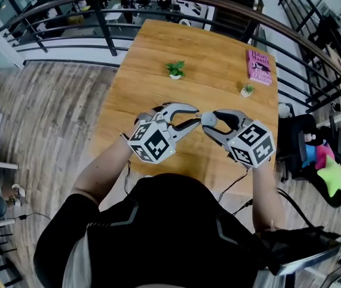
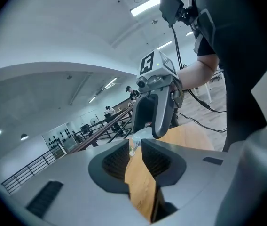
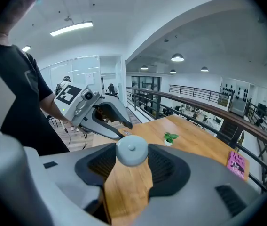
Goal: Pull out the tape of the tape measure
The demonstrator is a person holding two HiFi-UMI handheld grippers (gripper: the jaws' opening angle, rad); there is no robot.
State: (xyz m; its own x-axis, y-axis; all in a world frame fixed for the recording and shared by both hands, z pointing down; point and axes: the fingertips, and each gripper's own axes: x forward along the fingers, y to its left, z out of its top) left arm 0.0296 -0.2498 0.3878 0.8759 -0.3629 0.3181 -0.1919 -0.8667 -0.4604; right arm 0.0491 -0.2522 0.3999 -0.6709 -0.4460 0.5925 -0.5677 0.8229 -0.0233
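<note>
A round grey tape measure (image 1: 208, 119) hangs above the wooden table (image 1: 152, 59), and my right gripper (image 1: 210, 123) is shut on it. In the right gripper view the case (image 3: 132, 149) sits between both pads. My left gripper (image 1: 196, 119) comes in from the left, its tips right at the case. In the left gripper view the jaws (image 2: 135, 145) stand almost together, pinching the small tape tab (image 2: 133, 149) at their tips, with the pale case (image 2: 142, 134) just behind. The right gripper view shows the left gripper (image 3: 125, 131) with the tab (image 3: 126, 133) at its tips.
Two small potted plants (image 1: 175, 69) (image 1: 247, 90) and a pink book (image 1: 259, 66) lie on the far half of the table. A dark railing (image 1: 98, 11) curves behind it. A chair with bright toys (image 1: 323, 164) stands at the right.
</note>
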